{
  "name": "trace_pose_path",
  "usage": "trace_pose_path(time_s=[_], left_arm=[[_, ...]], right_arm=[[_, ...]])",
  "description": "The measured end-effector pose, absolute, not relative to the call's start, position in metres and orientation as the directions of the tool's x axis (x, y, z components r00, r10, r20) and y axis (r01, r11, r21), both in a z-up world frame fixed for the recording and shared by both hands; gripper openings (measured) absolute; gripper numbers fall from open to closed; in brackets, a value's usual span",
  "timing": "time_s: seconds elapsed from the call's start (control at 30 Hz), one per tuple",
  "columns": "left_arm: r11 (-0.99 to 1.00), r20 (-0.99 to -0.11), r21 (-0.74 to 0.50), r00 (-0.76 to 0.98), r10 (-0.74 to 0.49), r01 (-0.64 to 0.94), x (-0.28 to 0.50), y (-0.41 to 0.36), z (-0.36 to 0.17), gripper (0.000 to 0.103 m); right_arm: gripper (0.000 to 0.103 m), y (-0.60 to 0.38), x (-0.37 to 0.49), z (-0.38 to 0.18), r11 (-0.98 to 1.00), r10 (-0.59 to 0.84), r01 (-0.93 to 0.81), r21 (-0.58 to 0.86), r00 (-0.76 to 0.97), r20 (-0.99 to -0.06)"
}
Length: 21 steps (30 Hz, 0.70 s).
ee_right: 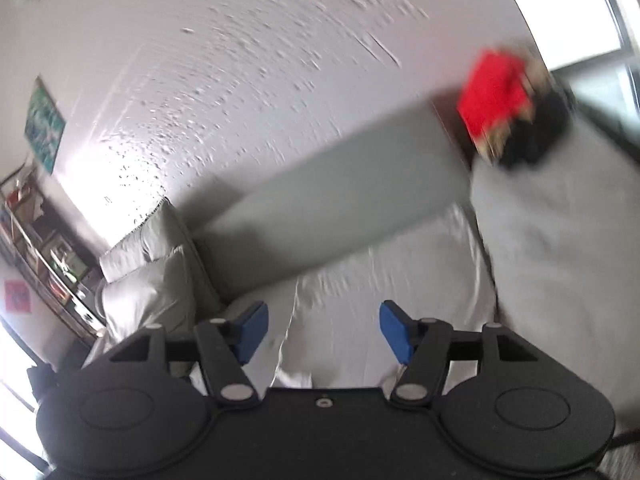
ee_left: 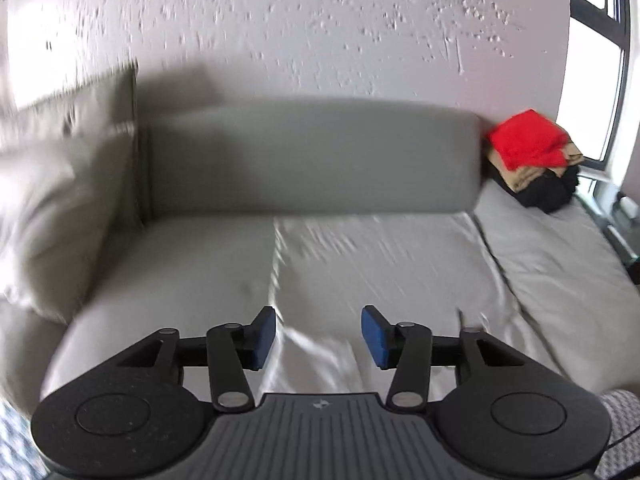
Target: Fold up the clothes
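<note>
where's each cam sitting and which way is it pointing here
Left wrist: on the left gripper, facing level over the sofa seat to the backrest; its own blue-padded fingers show, spread apart.
Right wrist: on the right gripper, rolled sideways toward the same sofa; its open fingers show.
Shared: the pale garment, the folded stack topped in red, the textured wall.

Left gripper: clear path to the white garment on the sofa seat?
Probably yes. The left gripper is open and empty, with the white garment spread flat on the sofa seat right under its fingers; nothing lies between them.
</note>
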<state>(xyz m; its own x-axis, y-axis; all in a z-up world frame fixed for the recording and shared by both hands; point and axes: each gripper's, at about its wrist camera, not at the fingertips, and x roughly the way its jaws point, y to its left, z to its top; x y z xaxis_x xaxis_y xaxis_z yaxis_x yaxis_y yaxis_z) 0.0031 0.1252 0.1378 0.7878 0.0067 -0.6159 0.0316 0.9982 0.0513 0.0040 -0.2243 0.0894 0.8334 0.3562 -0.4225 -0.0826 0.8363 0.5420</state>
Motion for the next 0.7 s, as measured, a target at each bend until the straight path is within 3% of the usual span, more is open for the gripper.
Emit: trace_pose_path(time_s=[0.1, 0.17, 0.3, 0.37, 0.47, 0.6, 0.7], left_arm=[[0.998, -0.647, 0.066, 0.762, 0.025, 0.024, 0.032, 0.124, 0.140, 0.066], [0.997, -0.670, 0.070, 0.742, 0.026, 0.029, 0.053, 0.127, 0.131, 0.066], [0.997, -0.694, 0.048, 0.720, -0.010, 0.060, 0.092, 0.141, 0.105, 0.054], [0.997, -0.702, 0.038, 0.712, -0.023, 0.070, 0.112, 0.147, 0.091, 0.043], [0.997, -0.705, 0.039, 0.709, -0.016, 0.062, 0.145, 0.154, 0.064, 0.033], [0.999, -0.725, 0.032, 0.689, -0.002, 0.036, 0.195, 0.165, 0.019, 0.034], [1.000, -0.756, 0.008, 0.655, 0.007, -0.001, 0.235, 0.178, -0.016, 0.041]], right_arm=[[0.061, -0.226, 0.035, 0.096, 0.853, 0.320, -0.048, 0.520, 0.835, -0.448], [0.063, -0.230, 0.054, 0.092, 0.850, 0.311, -0.021, 0.526, 0.825, -0.471], [0.061, -0.237, 0.096, 0.071, 0.855, 0.293, 0.017, 0.518, 0.809, -0.510], [0.043, -0.242, 0.120, 0.050, 0.853, 0.286, 0.042, 0.521, 0.798, -0.531], [0.039, -0.250, 0.156, 0.020, 0.848, 0.275, 0.079, 0.524, 0.779, -0.563], [0.039, -0.260, 0.204, -0.021, 0.841, 0.263, 0.128, 0.526, 0.753, -0.603], [0.047, -0.267, 0.241, -0.053, 0.846, 0.229, 0.166, 0.506, 0.745, -0.627]])
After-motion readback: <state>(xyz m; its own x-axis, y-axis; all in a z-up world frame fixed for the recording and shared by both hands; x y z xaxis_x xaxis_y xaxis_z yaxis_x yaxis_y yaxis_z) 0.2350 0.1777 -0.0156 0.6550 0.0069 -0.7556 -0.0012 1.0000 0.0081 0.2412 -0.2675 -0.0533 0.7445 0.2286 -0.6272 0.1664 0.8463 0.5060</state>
